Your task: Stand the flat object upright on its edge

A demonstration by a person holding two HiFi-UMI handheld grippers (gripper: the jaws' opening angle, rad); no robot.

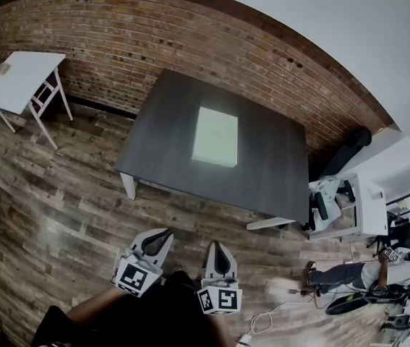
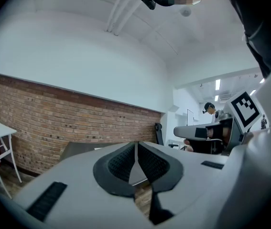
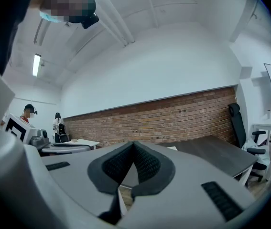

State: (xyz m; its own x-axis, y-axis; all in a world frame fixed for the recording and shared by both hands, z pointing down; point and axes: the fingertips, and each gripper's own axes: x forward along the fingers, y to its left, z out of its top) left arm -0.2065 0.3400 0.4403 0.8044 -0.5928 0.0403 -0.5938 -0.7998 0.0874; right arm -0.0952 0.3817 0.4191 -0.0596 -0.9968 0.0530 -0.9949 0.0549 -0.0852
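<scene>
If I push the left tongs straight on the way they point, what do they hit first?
Probably the near edge of the dark table. The left tongs are shut, held level over the wood floor, with nothing nearer in line. Height is hard to judge; they might instead pass just over the tabletop.

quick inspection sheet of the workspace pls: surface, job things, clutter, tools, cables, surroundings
surface: dark table, bare apart from one thing
job's things: white box lying flat near the table's middle, not yet stood on edge
clutter: nothing seen on the table
grippers: left tool and right tool both shut, nothing between the jaws, over the floor, short of the table
cables: white cable looped on the floor, right of the right tool
surroundings: brick wall behind the table; small white table at left; person and a white desk at right
</scene>
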